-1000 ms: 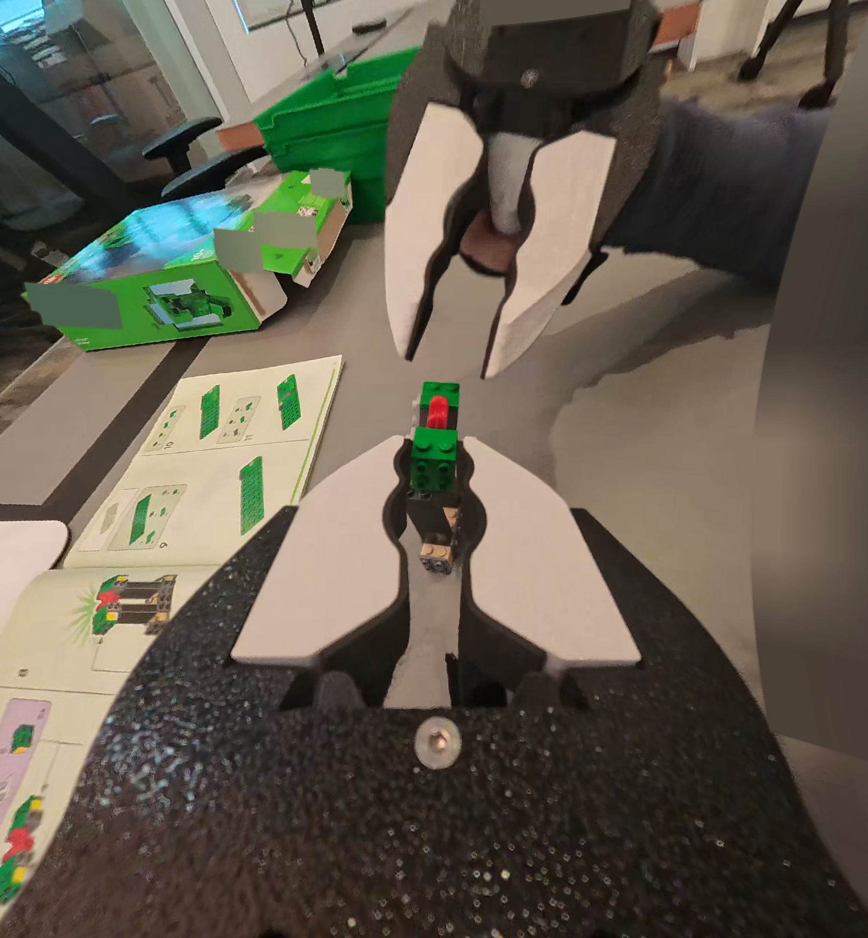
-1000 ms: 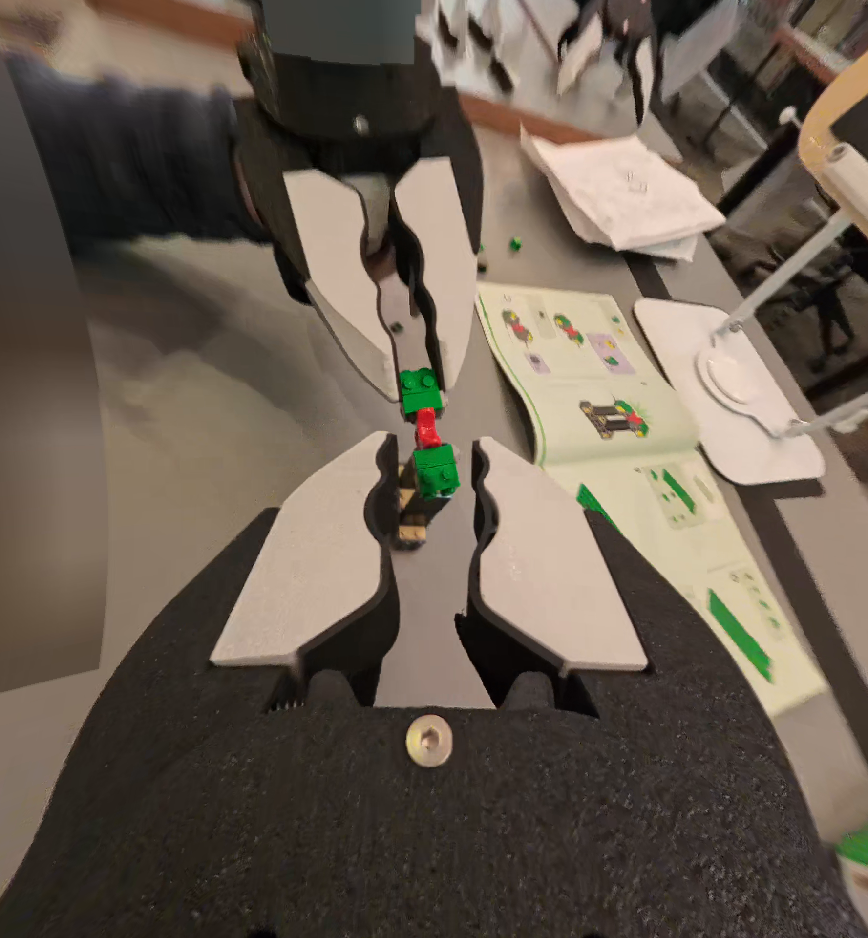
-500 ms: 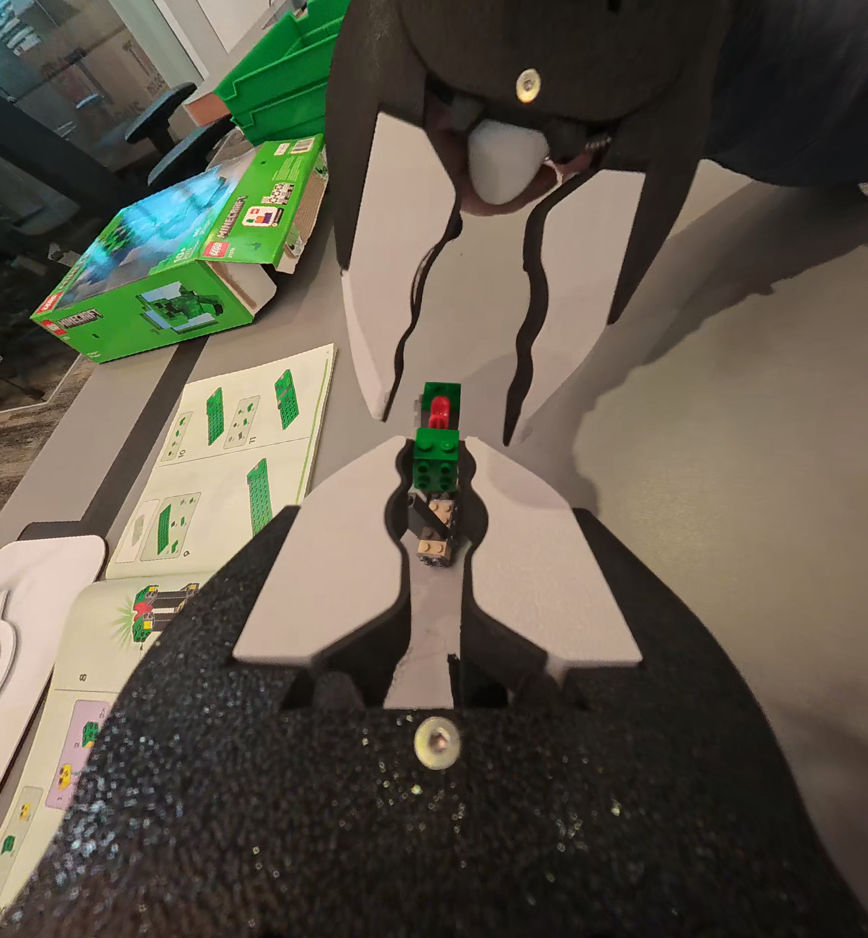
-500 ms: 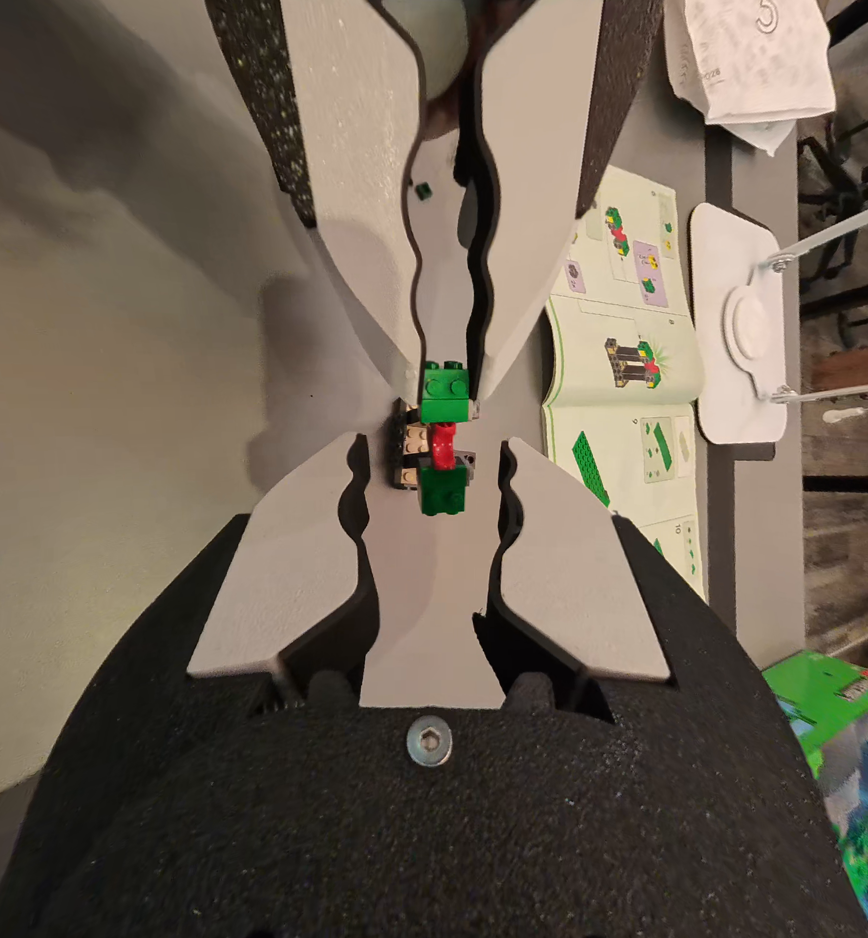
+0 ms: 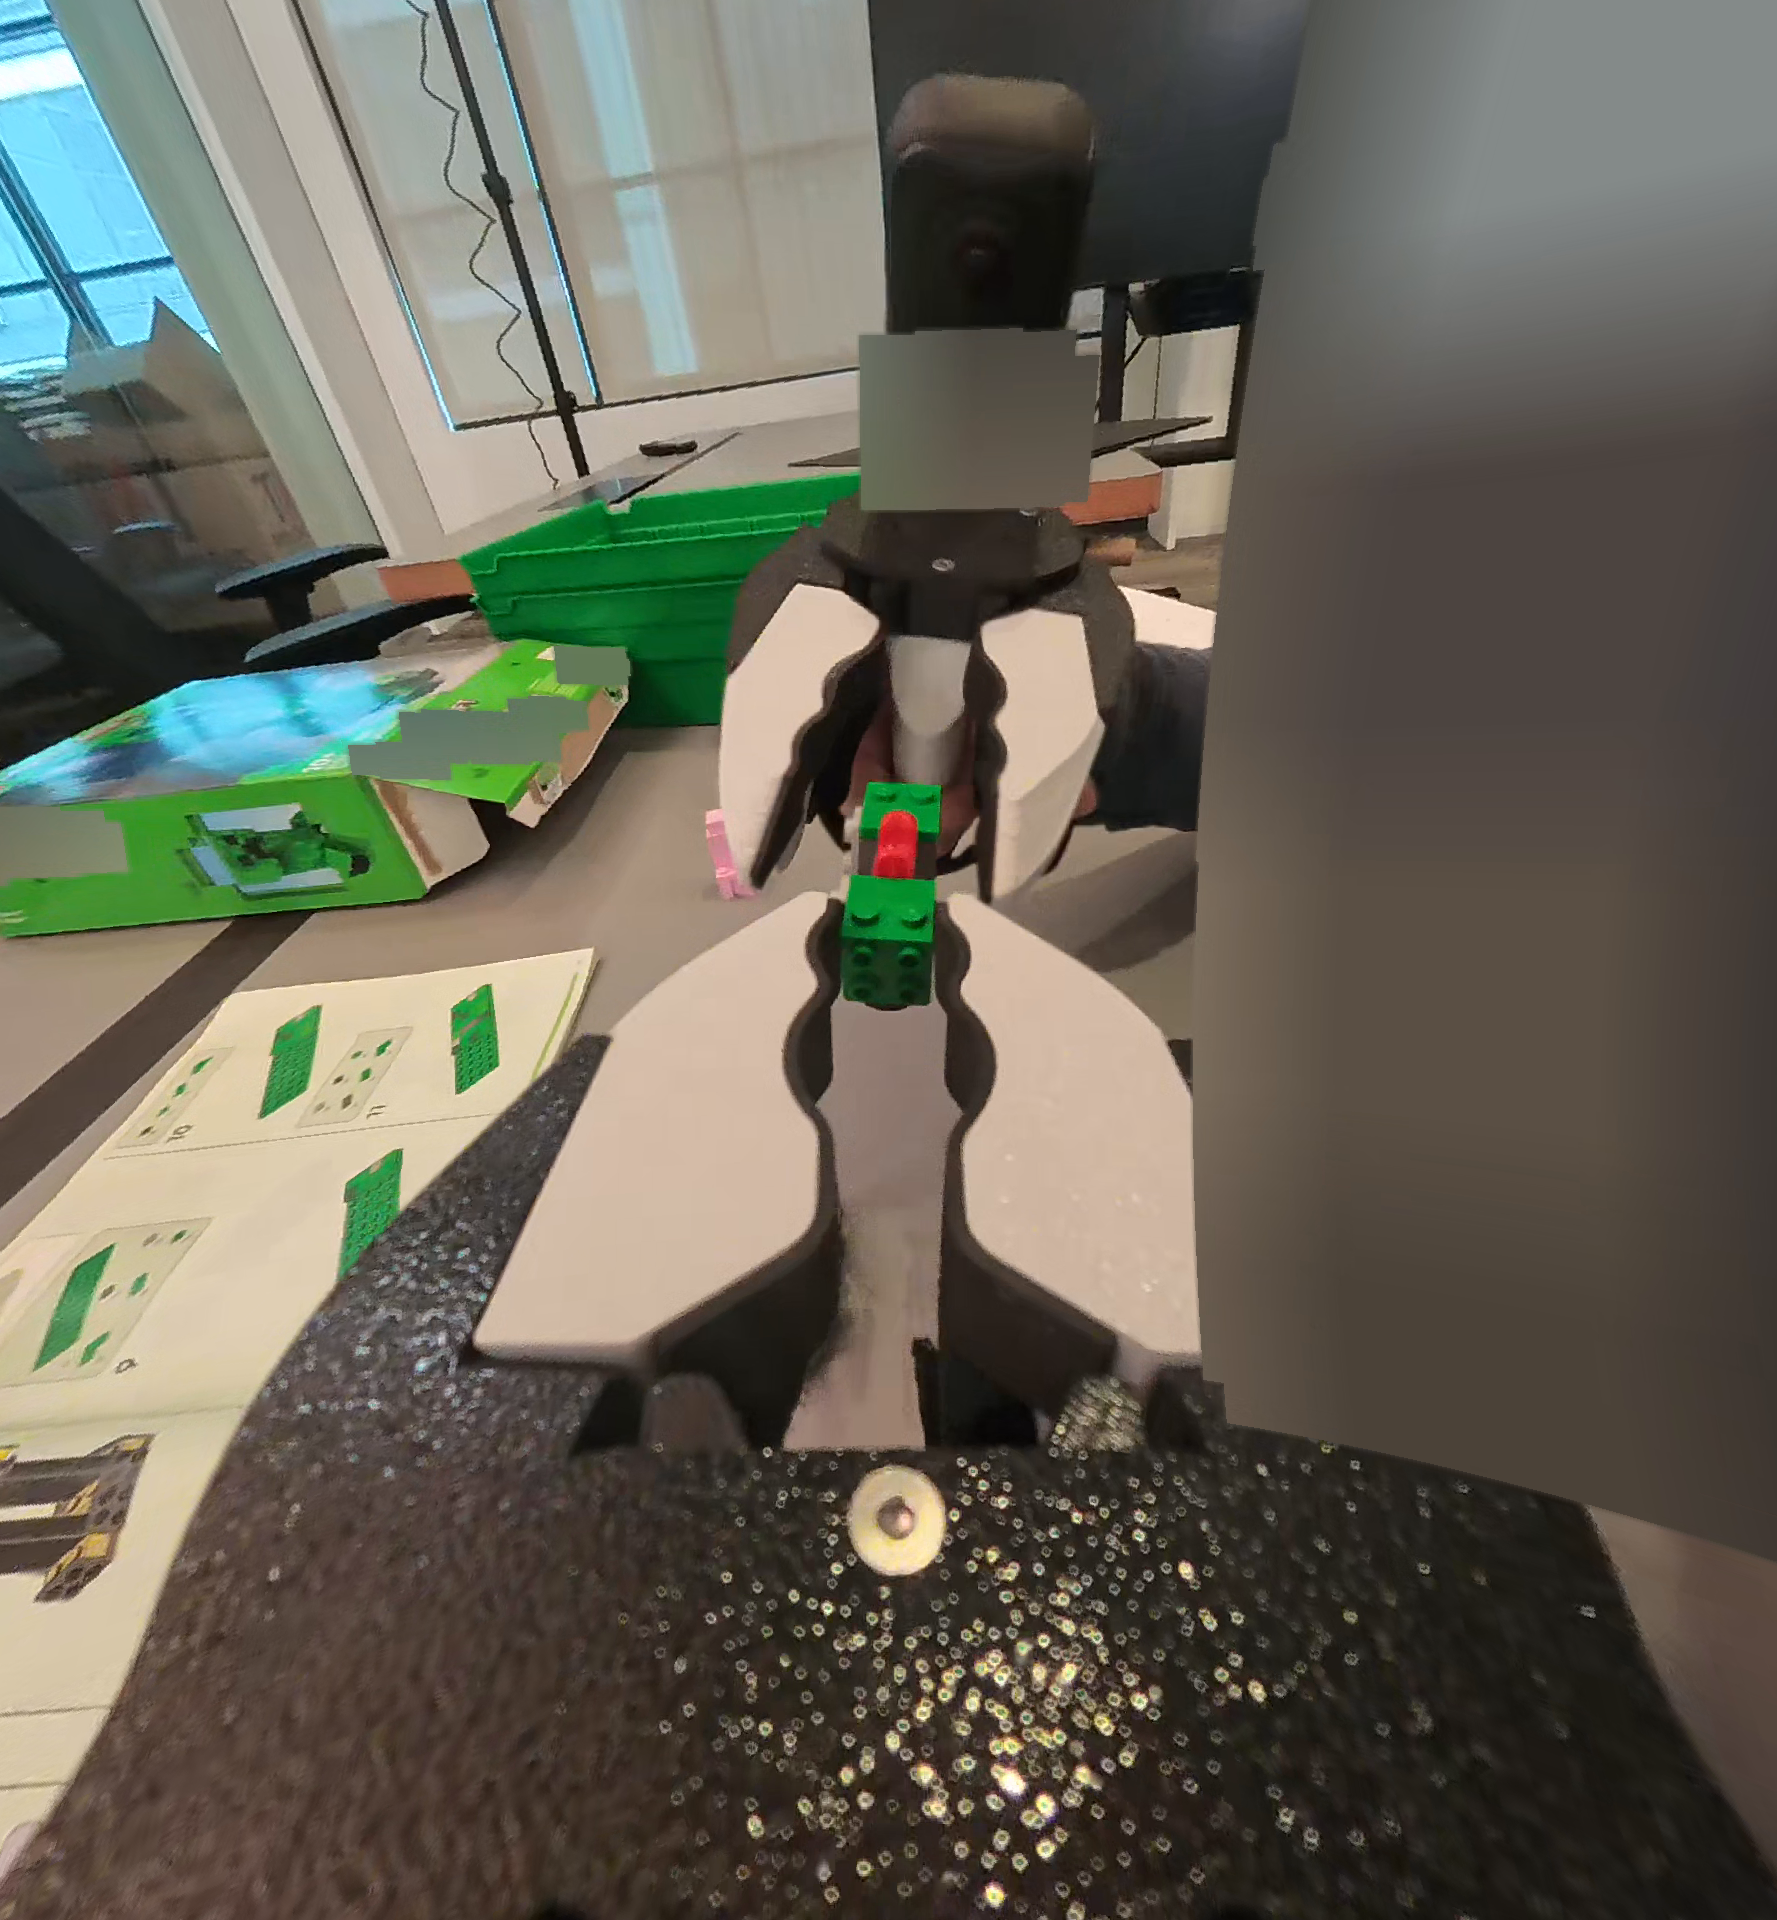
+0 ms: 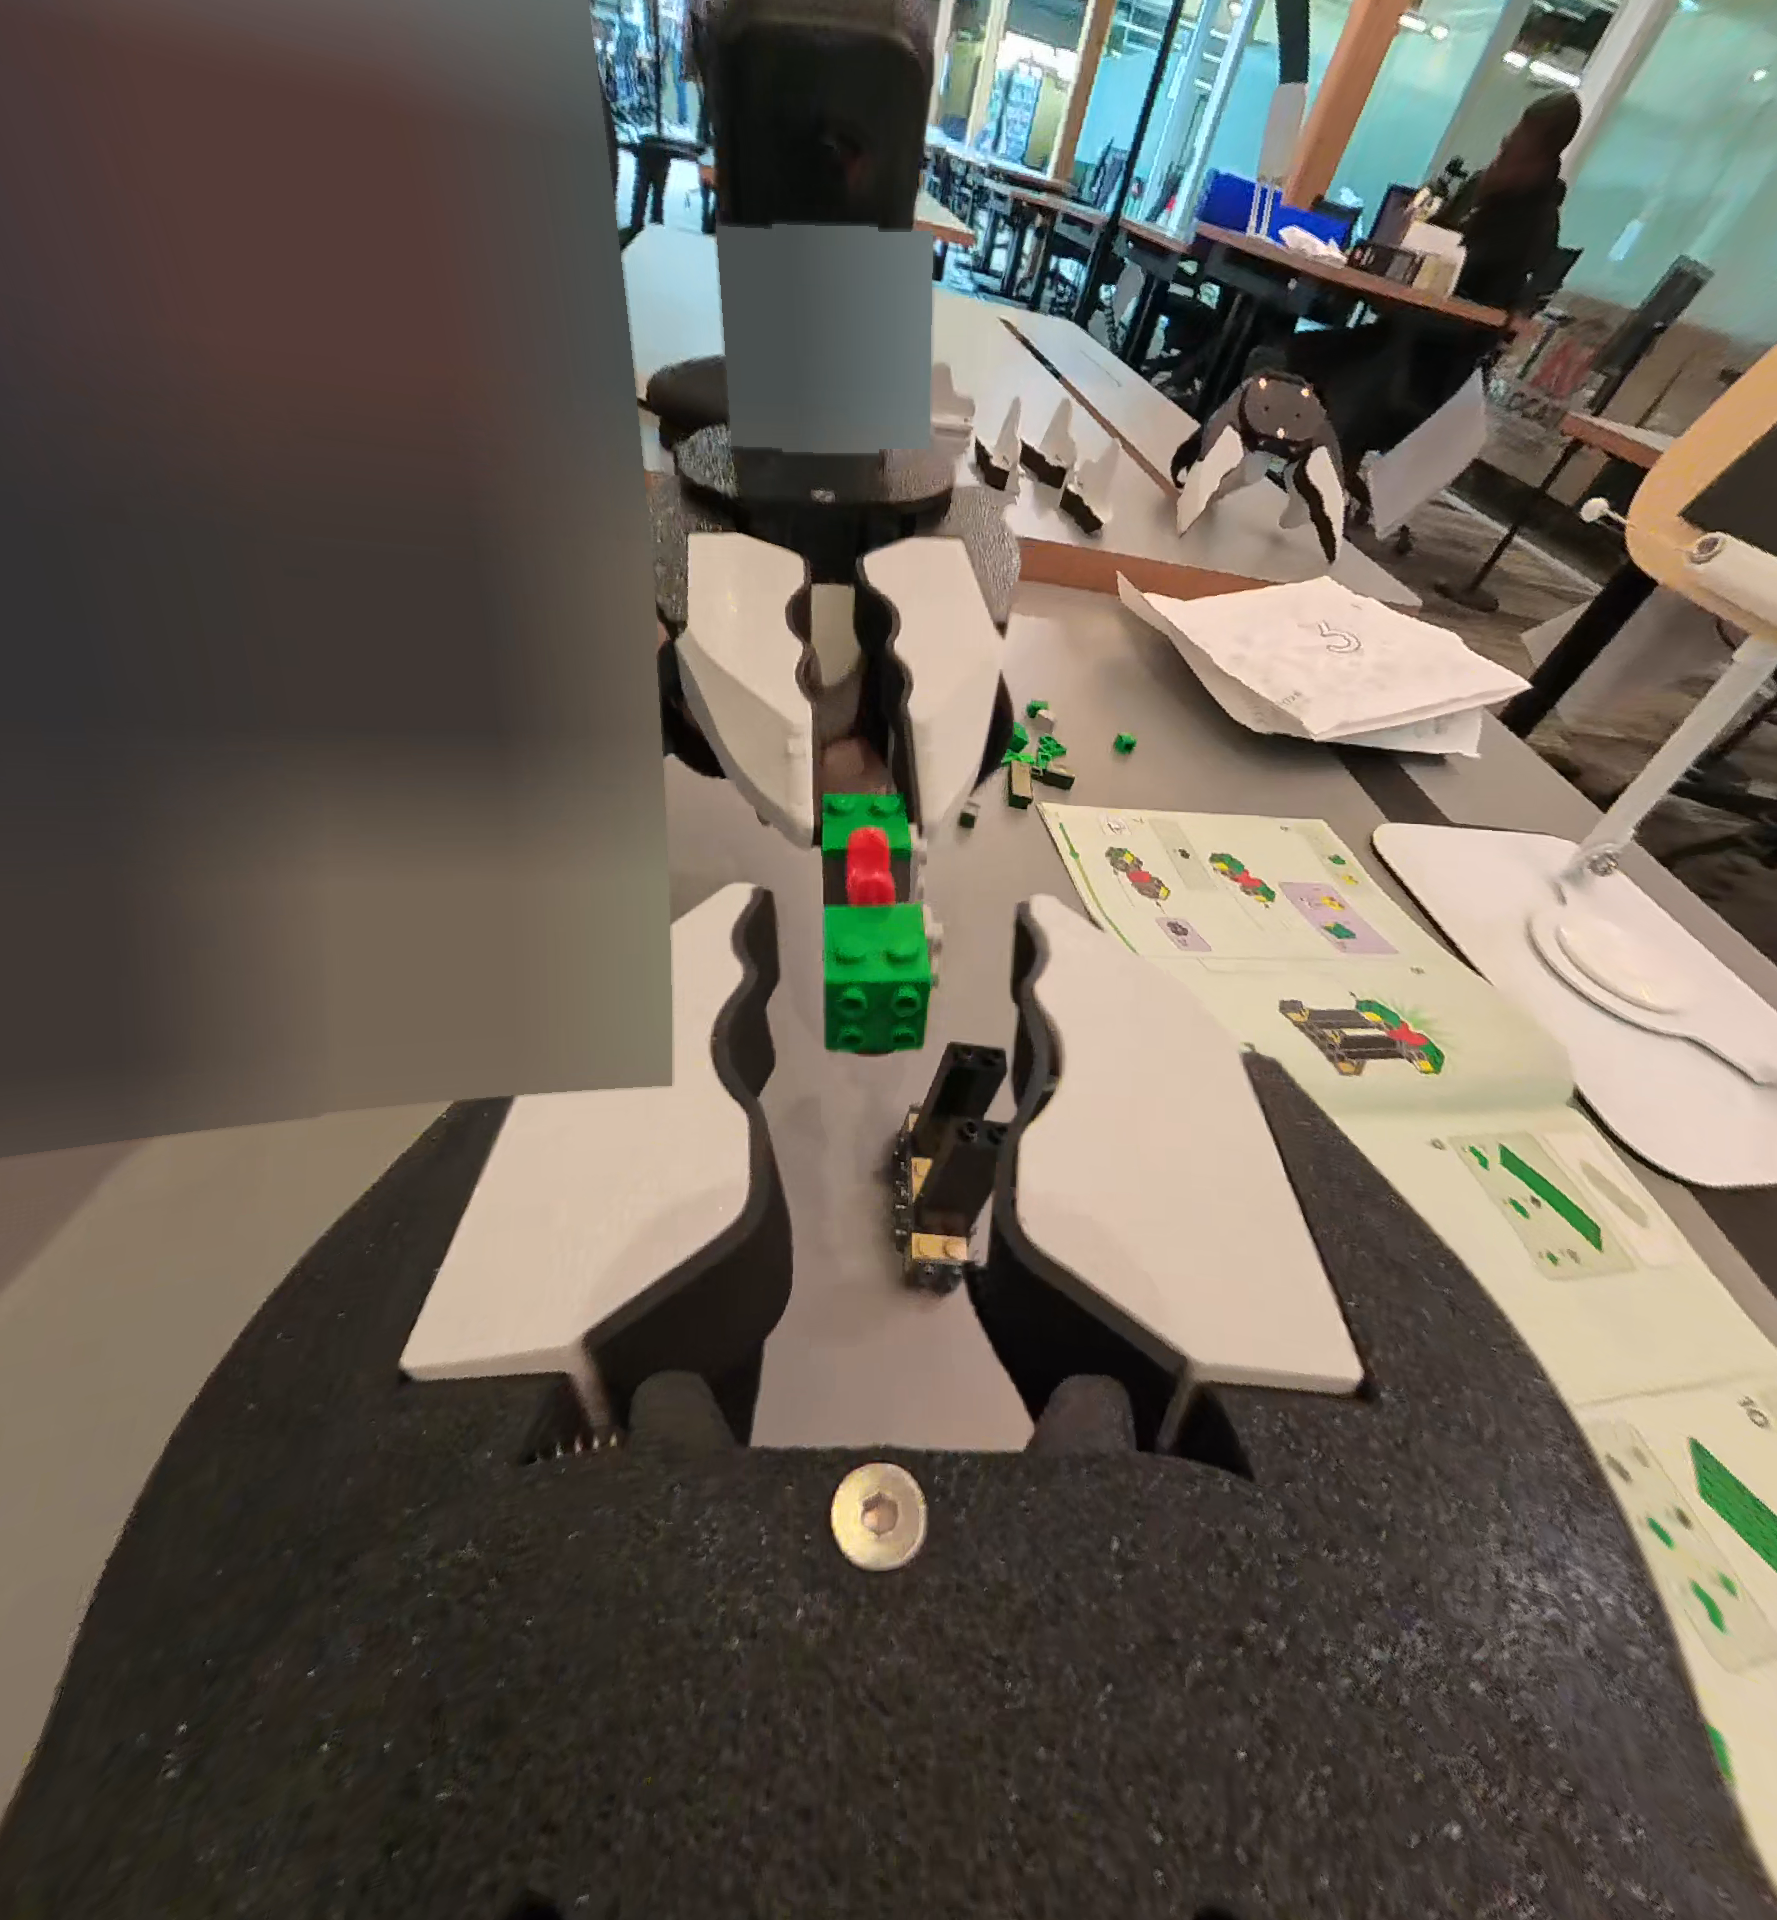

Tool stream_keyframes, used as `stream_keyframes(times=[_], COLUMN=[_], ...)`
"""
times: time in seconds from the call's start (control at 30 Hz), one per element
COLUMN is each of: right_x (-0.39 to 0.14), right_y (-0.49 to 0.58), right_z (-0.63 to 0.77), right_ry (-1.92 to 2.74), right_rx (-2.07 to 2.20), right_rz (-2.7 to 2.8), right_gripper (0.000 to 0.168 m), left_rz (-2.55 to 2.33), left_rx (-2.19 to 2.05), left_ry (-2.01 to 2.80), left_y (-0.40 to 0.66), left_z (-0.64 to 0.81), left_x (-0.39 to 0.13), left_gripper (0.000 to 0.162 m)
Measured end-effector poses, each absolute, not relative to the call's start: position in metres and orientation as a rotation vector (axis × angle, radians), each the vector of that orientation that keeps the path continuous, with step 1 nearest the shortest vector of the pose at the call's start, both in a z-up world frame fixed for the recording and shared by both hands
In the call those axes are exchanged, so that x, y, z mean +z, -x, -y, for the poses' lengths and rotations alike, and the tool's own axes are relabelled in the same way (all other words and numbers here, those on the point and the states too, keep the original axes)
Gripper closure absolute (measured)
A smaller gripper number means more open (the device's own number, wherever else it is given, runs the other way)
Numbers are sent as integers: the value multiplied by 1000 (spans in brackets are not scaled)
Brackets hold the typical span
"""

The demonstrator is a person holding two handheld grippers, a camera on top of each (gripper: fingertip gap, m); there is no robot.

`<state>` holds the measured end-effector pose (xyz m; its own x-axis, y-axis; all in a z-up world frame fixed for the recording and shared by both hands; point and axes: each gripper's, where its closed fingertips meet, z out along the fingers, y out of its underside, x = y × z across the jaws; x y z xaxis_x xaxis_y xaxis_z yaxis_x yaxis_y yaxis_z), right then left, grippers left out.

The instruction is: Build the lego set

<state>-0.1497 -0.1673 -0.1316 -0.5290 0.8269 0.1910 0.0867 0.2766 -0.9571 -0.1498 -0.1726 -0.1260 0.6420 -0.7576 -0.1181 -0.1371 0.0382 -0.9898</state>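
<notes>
A: Where's the model?

B: Mid-frame, pinched in the left gripper (image 5: 889,940): a small green and red assembly (image 5: 889,914). The right gripper (image 6: 889,997) is spread wide around a black piece (image 6: 951,1153); I can't tell whether it touches.

A: How far along?

B: Early, I'd judge. Loose bricks (image 6: 1040,753) lie at upper centre, and the instruction booklet (image 6: 1383,1039) lies open.

- The lego assembly (image 5: 889,904): two green studded blocks joined by a red piece, held off the desk (image 5: 1102,935), its near green block clamped at the tips of the left hand-held gripper (image 5: 886,940).
- A black-and-tan lego piece (image 6: 951,1164) stands tilted (its underside hidden) against the right hand-held gripper (image 6: 889,935)'s right finger.
- Loose green bricks (image 6: 1040,753) lie scattered on the far desk.
</notes>
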Motion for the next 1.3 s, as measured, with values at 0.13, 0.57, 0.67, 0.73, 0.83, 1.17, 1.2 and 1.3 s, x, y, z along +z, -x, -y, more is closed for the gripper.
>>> stream_keyframes(times=[0.13,0.57,0.67,0.73,0.83,1.17,1.2,1.3], right_x=[-131,-132,-134,-134,-135,-127,-128,-128], right_y=[148,151,150,150,149,147,148,148], right_z=[168,155,158,160,162,166,167,174], right_ry=[822,1177,1222,1224,1224,1200,1202,1197], right_rx=[1343,1780,1846,1867,1871,1907,1890,1904], right_rz=[1827,1708,1717,1725,1732,1703,1717,1739], right_gripper=[147,147,147,147,147,109,108,110], left_rz=[-778,-949,-994,-1004,-1002,-973,-972,-974], left_rx=[-566,86,146,169,182,209,218,232], left_ry=[1486,1402,1411,1401,1387,1294,1279,1240], left_y=[146,154,152,150,149,142,141,137], left_z=[171,165,163,163,163,166,166,168], left_x=[-127,-131,-138,-138,-137,-128,-126,-123], left_gripper=[146,119,126,131,136,138,138,138])
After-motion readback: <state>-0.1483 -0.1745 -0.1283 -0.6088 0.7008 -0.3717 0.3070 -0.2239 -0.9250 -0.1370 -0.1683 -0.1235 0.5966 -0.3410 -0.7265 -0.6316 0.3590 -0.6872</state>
